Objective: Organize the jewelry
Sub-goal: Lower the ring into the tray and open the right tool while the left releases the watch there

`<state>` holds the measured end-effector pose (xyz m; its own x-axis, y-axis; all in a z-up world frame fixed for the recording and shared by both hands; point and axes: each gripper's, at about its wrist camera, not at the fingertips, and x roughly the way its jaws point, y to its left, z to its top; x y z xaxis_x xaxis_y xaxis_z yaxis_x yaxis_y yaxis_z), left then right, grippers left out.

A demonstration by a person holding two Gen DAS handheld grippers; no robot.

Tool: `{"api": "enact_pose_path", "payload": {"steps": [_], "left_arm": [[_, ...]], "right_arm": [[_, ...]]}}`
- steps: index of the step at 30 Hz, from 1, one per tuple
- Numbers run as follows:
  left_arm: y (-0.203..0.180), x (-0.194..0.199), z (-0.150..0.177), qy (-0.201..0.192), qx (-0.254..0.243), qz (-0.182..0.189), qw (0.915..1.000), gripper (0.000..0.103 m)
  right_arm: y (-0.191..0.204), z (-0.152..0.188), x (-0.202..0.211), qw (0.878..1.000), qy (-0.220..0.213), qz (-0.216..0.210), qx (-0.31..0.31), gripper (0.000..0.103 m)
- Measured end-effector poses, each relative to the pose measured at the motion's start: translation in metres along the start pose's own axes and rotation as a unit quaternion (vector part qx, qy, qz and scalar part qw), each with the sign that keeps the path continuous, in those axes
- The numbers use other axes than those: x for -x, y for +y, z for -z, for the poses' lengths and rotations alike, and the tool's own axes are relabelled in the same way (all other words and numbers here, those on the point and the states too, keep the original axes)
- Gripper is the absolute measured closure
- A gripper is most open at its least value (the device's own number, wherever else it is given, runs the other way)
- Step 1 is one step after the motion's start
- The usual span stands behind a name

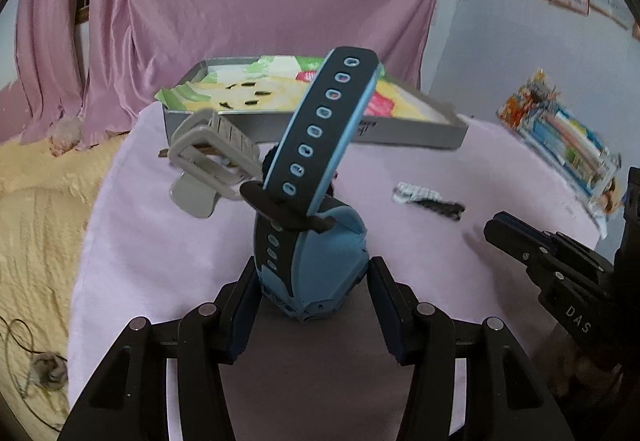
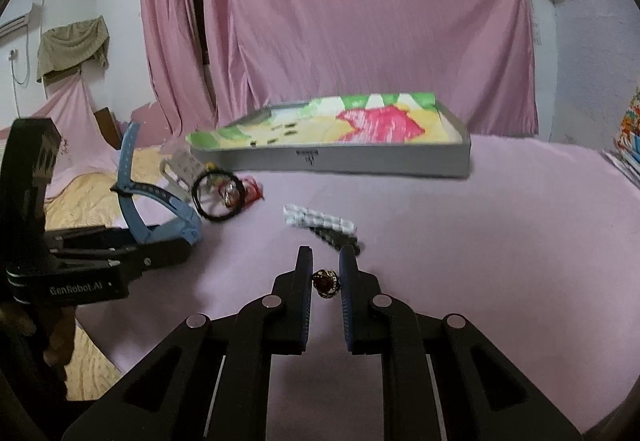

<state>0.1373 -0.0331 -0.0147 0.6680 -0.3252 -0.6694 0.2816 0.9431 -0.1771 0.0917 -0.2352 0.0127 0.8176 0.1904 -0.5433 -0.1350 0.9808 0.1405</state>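
A: Left claw (image 1: 316, 305)?
B: Clamped on the watch (image 1: 316, 241) body, strap up, above the cloth (image 1: 400, 241).
A: Right claw (image 2: 326, 281)?
B: Pinching a ring (image 2: 326, 283) — bracelets (image 2: 320, 221) just ahead, tray (image 2: 332, 161) beyond, bare cloth to the right.

1. Home, prob. a bedroom.
2. Pink curtain (image 2: 340, 21) across back wall.
3. Pink sheet (image 2: 480, 241) over work surface, yellow blanket (image 1: 36, 201) beside.
4. Towel (image 2: 74, 41) hung on wall.
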Motion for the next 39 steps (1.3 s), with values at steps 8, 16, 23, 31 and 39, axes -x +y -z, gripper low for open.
{"api": "enact_pose_path", "payload": {"steps": [8, 16, 23, 31, 39], "left_arm": [[0.000, 0.016, -0.041, -0.055, 0.016, 0.007, 0.9983, 0.053], [0.032, -0.016, -0.108, -0.046, 0.039, -0.025, 0.9979, 0.053], [0.061, -0.062, -0.141, 0.001, 0.059, -0.051, 0.9970, 0.053], [0.075, -0.098, -0.148, 0.051, 0.061, -0.063, 0.9949, 0.053], [0.077, -0.111, -0.147, 0.084, 0.060, -0.070, 0.9922, 0.053]], "right_arm": [[-0.016, -0.052, -0.015, 0.998, 0.006, -0.058, -0.027, 0.091], [-0.012, -0.115, -0.088, 0.996, 0.026, -0.087, -0.023, 0.091], [0.001, -0.139, -0.164, 0.991, 0.080, -0.107, -0.023, 0.091], [0.003, -0.134, -0.206, 0.987, 0.123, -0.104, -0.028, 0.091], [0.002, -0.127, -0.222, 0.983, 0.151, -0.098, -0.037, 0.091]]}}
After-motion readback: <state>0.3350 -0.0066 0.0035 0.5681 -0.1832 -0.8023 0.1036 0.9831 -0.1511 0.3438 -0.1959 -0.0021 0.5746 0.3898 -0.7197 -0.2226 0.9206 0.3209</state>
